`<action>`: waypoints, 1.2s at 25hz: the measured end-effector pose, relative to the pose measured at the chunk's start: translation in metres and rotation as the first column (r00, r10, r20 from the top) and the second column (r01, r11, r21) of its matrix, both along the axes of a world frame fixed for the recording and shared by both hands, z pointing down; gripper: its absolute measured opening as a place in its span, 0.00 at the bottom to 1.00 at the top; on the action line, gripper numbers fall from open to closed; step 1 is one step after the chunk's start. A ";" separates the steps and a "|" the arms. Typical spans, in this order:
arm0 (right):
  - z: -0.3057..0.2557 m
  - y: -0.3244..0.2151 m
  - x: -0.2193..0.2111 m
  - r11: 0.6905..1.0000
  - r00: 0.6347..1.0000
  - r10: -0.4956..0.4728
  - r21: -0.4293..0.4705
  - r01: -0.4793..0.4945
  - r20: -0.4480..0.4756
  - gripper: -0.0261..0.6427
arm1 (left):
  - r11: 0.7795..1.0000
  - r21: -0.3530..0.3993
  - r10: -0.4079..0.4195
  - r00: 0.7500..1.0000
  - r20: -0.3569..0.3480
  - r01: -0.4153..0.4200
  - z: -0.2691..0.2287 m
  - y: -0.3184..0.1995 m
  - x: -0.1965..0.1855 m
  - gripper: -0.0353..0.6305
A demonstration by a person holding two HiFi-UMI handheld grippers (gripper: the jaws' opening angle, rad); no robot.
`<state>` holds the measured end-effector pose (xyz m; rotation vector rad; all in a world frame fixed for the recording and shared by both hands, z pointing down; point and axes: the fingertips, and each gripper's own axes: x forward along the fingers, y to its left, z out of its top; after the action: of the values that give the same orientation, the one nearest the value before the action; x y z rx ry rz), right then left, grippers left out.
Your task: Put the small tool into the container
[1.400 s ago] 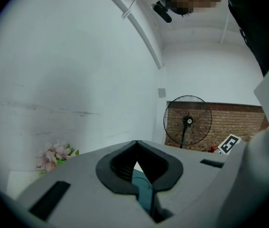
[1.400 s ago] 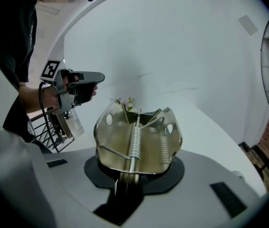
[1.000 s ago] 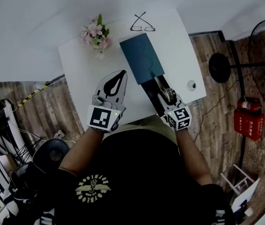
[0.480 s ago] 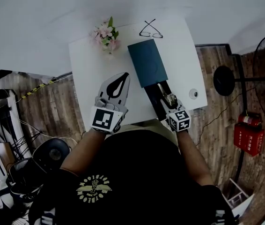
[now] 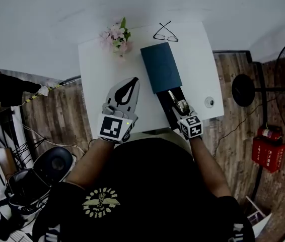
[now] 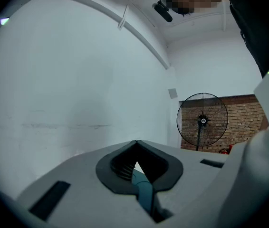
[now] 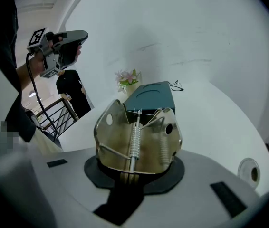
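- Now we have the right gripper (image 5: 184, 114) clamped on the small shiny sheet-metal tool with coil springs (image 5: 175, 100). The tool sticks out past the jaws toward the dark teal rectangular box (image 5: 161, 67).
- The tool hangs over what looks like a black tray (image 5: 163, 101) slid out of the box's near end. We can't tell if it is touching yet.
- The left gripper (image 5: 131, 82) hangs left of the box with its jaws together, nothing in them.
- To do this well, we'd lower the tool straight and slowly, aligned with the tray's long side so it doesn't catch a wall.
- We'd let go only once the tool rests flat; springy metal may bounce or roll out.
- The left gripper could steady the box on the white table (image 5: 99, 79) if it slides.
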<state>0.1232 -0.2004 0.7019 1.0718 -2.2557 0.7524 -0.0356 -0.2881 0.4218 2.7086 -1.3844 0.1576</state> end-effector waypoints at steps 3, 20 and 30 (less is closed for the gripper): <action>0.004 0.000 -0.003 1.000 1.000 -0.019 -0.012 0.019 -0.021 0.18 | 1.000 0.002 -0.013 1.000 -0.003 0.013 -0.001 0.001 -0.001 0.06; 0.029 0.005 -0.011 0.989 0.987 -0.092 -0.131 0.075 -0.129 0.19 | 0.999 0.027 -0.027 1.000 0.011 0.026 -0.010 0.011 0.005 0.06; 0.008 0.010 -0.013 0.985 0.997 -0.076 -0.153 0.075 0.000 0.41 | 0.999 0.038 -0.005 1.000 0.017 0.005 -0.017 0.017 0.026 0.06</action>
<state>0.1102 -0.1907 0.7102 0.9101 -2.1807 0.8738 -0.0100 -0.2710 0.4048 2.7408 -1.4131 0.1556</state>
